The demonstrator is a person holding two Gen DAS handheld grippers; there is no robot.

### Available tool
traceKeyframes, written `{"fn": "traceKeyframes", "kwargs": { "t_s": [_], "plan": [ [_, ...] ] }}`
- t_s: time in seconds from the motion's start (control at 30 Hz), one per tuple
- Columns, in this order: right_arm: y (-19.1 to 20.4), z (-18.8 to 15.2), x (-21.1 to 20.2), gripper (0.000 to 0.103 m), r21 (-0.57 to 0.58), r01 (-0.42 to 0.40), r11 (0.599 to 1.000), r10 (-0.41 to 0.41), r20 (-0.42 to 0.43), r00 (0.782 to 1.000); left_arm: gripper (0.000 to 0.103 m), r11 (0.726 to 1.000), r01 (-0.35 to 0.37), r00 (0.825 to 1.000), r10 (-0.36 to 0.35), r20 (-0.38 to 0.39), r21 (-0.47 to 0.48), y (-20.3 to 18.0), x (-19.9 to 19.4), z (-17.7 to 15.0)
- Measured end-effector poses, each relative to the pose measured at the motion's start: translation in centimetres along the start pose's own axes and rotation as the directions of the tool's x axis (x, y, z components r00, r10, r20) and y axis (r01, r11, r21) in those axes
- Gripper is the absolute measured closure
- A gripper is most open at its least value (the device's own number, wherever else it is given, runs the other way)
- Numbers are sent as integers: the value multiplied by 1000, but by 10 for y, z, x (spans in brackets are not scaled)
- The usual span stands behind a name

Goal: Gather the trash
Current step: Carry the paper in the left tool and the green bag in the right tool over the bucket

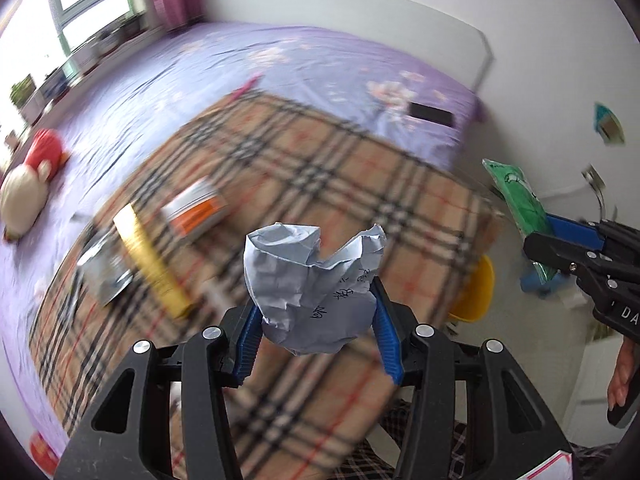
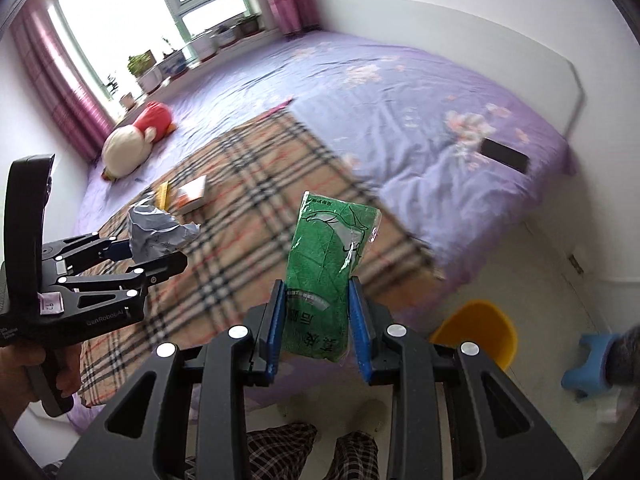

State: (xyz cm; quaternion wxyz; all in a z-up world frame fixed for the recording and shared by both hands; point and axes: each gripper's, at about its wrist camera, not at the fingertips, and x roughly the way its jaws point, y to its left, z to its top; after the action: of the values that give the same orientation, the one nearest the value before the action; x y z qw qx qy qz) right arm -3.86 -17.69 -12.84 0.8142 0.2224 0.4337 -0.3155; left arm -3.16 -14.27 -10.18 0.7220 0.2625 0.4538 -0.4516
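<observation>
My left gripper point(image 1: 316, 320) is shut on a crumpled sheet of paper point(image 1: 316, 280) with handwriting and holds it in the air above the plaid blanket point(image 1: 320, 184). It also shows in the right wrist view point(image 2: 156, 248), with the paper point(image 2: 160, 232) in it. My right gripper point(image 2: 316, 320) is shut on a green plastic packet point(image 2: 326, 264) and holds it upright above the bed's edge. The packet also shows in the left wrist view point(image 1: 520, 196), at the right. On the blanket lie a yellow box point(image 1: 150, 260), an orange-and-white box point(image 1: 196, 208) and a silvery wrapper point(image 1: 104, 272).
The bed has a purple floral sheet point(image 2: 400, 92) with a black phone point(image 2: 504, 155) and a red-and-cream plush toy point(image 2: 132, 140) on it. A yellow chair point(image 2: 476, 332) and a blue stool point(image 2: 588, 364) stand on the floor at the right. Potted plants line the windowsill point(image 2: 180, 60).
</observation>
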Motion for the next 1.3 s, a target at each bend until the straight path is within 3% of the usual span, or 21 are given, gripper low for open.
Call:
{"fn": "traceKeyframes", "kwargs": {
  "t_s": [0.17,0.3,0.57,0.7,0.9,1.13,1.3],
  "plan": [
    [-52,-18,-20,71,97,51,994,-53,18,998,53,988,60,998,-60,-9,142,-61,11,21],
    [-94,-37,-33,71,174,100,980,-105,19,994,53,961,114,993,-112,-23,250,-113,21,35],
    [-181,-85,-51,71,321,205,925,-208,-25,978,53,875,247,969,-222,-109,417,-218,55,44],
    [-218,-106,-43,71,360,226,905,-218,-62,974,53,829,295,955,-243,-169,474,-262,79,40],
    [-259,-130,-4,71,375,209,903,-181,-110,977,53,774,338,936,-221,-273,535,-307,133,24],
    [-289,-150,54,71,366,192,910,-131,-185,974,53,782,324,927,-150,-345,532,-322,205,13],
    [-311,-166,105,71,349,205,914,-122,-244,962,53,767,290,928,-80,-364,572,-331,255,3]
  ]
}}
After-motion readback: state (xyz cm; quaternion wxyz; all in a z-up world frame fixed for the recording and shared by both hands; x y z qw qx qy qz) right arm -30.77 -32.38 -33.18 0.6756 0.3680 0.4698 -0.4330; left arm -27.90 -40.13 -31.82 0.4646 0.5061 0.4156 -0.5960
